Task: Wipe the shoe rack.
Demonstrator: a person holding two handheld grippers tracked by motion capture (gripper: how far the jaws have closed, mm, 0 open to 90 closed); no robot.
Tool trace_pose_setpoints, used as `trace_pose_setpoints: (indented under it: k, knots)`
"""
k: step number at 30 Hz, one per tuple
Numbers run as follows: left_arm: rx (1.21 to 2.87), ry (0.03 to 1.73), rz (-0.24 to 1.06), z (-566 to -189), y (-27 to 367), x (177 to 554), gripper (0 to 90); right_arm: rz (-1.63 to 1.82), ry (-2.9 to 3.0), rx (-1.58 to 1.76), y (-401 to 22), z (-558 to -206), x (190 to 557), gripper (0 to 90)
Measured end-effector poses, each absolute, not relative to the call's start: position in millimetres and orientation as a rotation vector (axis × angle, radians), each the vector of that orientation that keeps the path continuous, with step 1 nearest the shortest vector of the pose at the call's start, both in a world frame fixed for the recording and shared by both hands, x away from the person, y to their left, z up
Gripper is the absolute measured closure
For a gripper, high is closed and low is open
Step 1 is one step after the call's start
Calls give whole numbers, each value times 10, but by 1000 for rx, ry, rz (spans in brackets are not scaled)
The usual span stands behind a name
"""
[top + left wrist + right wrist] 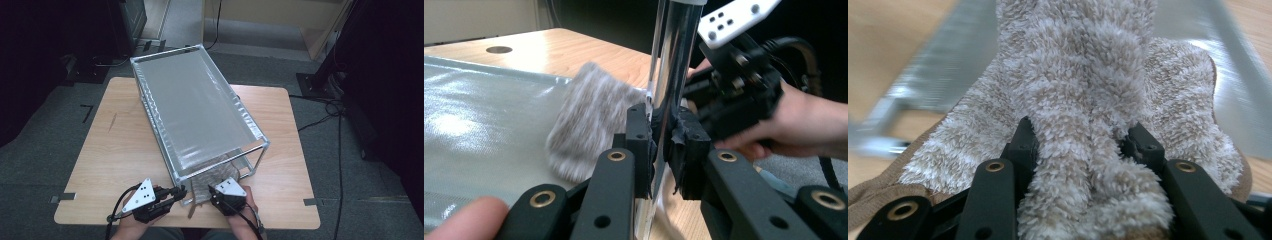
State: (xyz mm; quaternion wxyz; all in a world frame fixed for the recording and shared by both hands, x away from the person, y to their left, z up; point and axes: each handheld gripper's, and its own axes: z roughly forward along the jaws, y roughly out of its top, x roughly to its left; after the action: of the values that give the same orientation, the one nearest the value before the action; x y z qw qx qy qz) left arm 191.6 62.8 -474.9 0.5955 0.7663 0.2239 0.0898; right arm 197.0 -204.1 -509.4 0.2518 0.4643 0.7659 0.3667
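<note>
No readable brand, label or writing anywhere. Left hand-held gripper (663,145) clamped on the chrome corner post (672,75) of the rack (150,107) on the desk (107,155). Right hand-held gripper (1080,145) pinching the fuzzy beige towel (1083,100) at the rack's near end.

Table (115,150): light wood, on grey carpet.
Rack (200,115): metal frame w/ silver shelf, set diagonally.
Left gripper (181,191): at rack's near corner post.
Right gripper (216,192): near edge, beside fuzzy cloth (200,192) under shelf.
</note>
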Motion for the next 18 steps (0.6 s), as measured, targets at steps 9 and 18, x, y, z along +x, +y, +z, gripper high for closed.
trace_pose_setpoints:
  k: [9, 18]
  knots:
    - [1782, 517, 211, -4749, 630, 1917, 800, 941, 1931, 1419, -2502, -5088, 2094, 588]
    - [1780, 518, 209, -4750, 631, 1918, 799, 948, 1915, 1451, -2496, -5090, 2091, 592]
